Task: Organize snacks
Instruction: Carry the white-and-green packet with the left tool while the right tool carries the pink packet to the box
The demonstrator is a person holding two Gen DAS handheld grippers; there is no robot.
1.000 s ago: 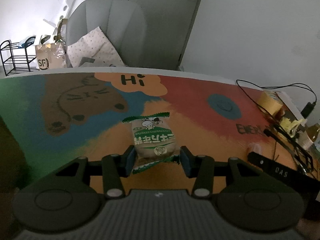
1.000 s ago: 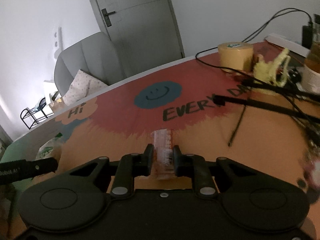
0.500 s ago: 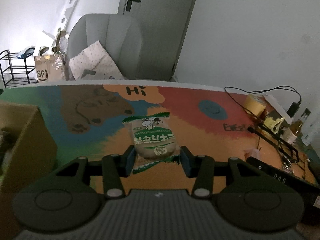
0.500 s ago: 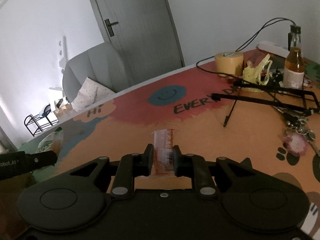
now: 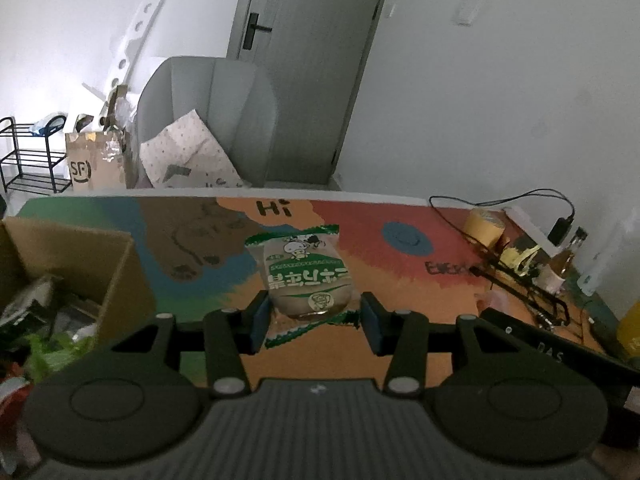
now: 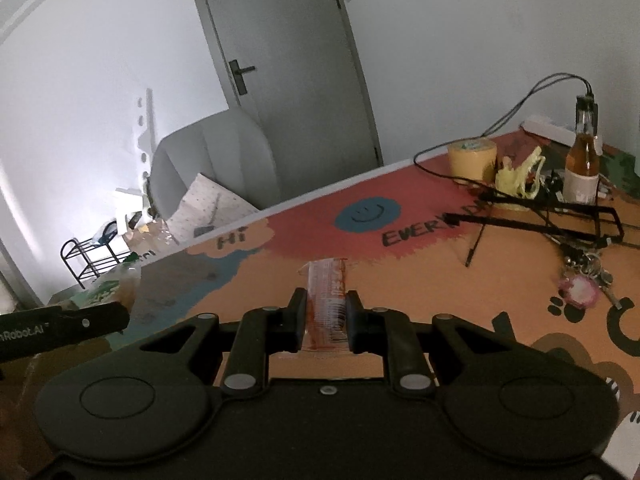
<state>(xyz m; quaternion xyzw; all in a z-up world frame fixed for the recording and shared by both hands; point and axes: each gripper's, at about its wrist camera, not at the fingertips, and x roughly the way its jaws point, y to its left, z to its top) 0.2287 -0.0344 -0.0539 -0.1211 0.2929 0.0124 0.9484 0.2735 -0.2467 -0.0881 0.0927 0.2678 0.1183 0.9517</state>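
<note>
My left gripper [image 5: 313,322] is shut on a green-and-beige snack packet [image 5: 306,276] with a cartoon cow, held above the colourful table mat [image 5: 400,280]. An open cardboard box [image 5: 80,276] with several snack wrappers inside stands at the left in the left wrist view. My right gripper [image 6: 327,320] is shut on a narrow clear packet with a red-brown snack [image 6: 326,296], also lifted off the mat [image 6: 400,280]. The left gripper's side [image 6: 60,326] and its packet [image 6: 114,284] show at the left edge of the right wrist view.
At the table's right end lie a yellow tape roll [image 6: 472,158], a brown bottle [image 6: 582,168], a yellow clip, black cables and stand legs [image 6: 540,216] and a pink keyring [image 6: 578,290]. A grey armchair [image 5: 208,120] and a door stand behind the table.
Both grippers have risen and drawn back from the table with their packets. The cardboard box has come into the left wrist view, and the bottle and keyring into the right.
</note>
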